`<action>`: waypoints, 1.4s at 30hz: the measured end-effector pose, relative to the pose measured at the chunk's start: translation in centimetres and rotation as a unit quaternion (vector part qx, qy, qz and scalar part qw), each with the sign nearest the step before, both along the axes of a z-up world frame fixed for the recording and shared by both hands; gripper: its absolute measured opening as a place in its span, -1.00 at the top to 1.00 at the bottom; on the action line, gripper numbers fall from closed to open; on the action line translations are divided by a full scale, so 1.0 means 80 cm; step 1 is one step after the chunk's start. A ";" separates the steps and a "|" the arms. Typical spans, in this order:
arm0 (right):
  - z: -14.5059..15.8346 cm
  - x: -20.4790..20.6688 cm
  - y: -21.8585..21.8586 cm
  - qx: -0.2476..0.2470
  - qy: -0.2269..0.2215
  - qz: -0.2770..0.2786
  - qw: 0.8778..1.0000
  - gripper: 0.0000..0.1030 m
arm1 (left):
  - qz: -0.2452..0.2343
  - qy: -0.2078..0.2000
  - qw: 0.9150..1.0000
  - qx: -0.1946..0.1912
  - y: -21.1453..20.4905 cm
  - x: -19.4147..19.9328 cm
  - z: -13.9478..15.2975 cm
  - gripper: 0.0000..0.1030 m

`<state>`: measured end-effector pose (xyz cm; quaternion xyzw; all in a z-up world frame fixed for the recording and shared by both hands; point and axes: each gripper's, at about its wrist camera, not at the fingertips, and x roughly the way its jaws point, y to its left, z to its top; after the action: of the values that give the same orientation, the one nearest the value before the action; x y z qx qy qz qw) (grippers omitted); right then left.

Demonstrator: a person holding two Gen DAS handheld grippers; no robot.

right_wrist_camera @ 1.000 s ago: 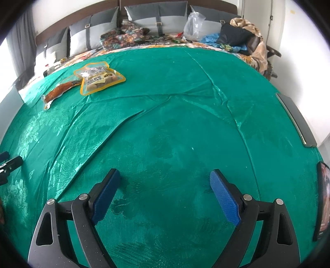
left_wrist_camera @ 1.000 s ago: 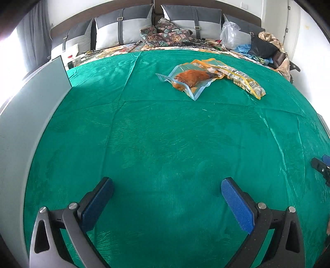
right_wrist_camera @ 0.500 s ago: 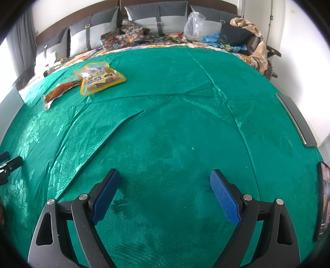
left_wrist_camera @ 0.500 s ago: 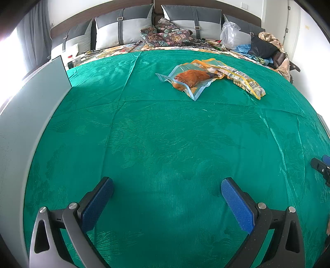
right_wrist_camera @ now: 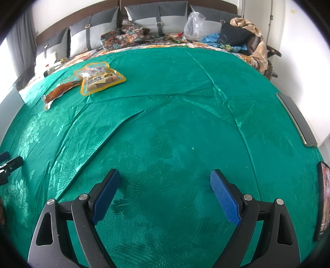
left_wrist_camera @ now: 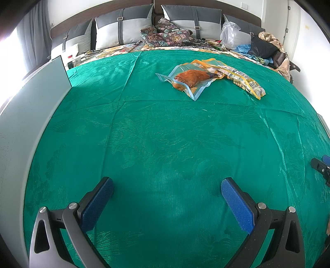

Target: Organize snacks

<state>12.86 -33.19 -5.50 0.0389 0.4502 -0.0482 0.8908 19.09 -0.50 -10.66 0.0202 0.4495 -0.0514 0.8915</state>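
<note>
A grey panel point(left_wrist_camera: 31, 127) stands along the left edge of the bed, which is covered by a green cloth point(left_wrist_camera: 165, 134). The left gripper point(left_wrist_camera: 167, 185) hovers low over the cloth, fingers spread wide with nothing between them. Well ahead of it lies a blue-edged snack pouch point(left_wrist_camera: 190, 79) holding something orange-brown — its right end touches and partly overlaps a yellow-edged snack pouch point(left_wrist_camera: 237, 76). The right gripper point(right_wrist_camera: 165, 181) also hangs above bare cloth, fingers wide apart and empty — both pouches sit far off to its upper left. Grey pillows point(right_wrist_camera: 156, 12) and a clear plastic bag point(right_wrist_camera: 192, 24) line the headboard.
</note>
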 end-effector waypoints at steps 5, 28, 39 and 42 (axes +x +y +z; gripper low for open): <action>0.000 0.000 0.000 0.000 0.000 0.000 1.000 -0.78 | -0.045 0.023 0.999 -0.001 -0.004 0.012 0.001 -0.99; -0.001 0.000 0.002 0.001 0.000 0.000 1.000 -0.78 | -0.151 0.122 0.980 0.037 -0.079 0.307 0.009 -1.00; 0.000 0.002 0.004 0.001 0.000 0.000 1.000 -0.78 | -0.111 0.077 0.991 -0.007 -0.041 0.240 0.046 0.05; 0.000 0.002 0.005 0.001 0.000 0.000 1.000 -0.78 | -0.063 0.093 0.993 -0.021 -0.008 0.189 0.045 0.06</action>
<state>13.04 -32.80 -5.48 0.0401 0.4505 -0.0475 0.8906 34.18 -1.14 -7.10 0.0251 0.5275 -0.1183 0.8409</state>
